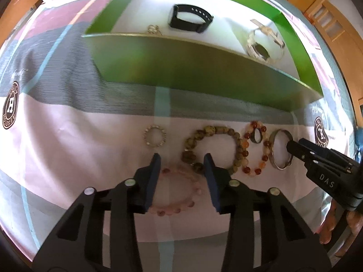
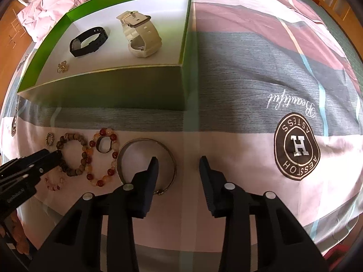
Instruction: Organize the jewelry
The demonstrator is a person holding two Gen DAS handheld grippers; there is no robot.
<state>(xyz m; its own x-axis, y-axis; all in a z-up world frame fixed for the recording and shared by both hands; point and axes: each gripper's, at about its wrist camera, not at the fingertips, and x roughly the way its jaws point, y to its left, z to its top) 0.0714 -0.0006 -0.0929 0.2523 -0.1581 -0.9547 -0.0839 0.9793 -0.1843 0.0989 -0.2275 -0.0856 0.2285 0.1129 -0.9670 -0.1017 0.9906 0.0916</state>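
Metal bangle (image 2: 147,164) beside glossy round-beaded bracelets (image 2: 103,157)

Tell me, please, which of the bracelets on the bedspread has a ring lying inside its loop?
The amber bead bracelet, between the olive bead bracelet and the metal bangle. A dark ring lies inside it; the other loops enclose only cloth.
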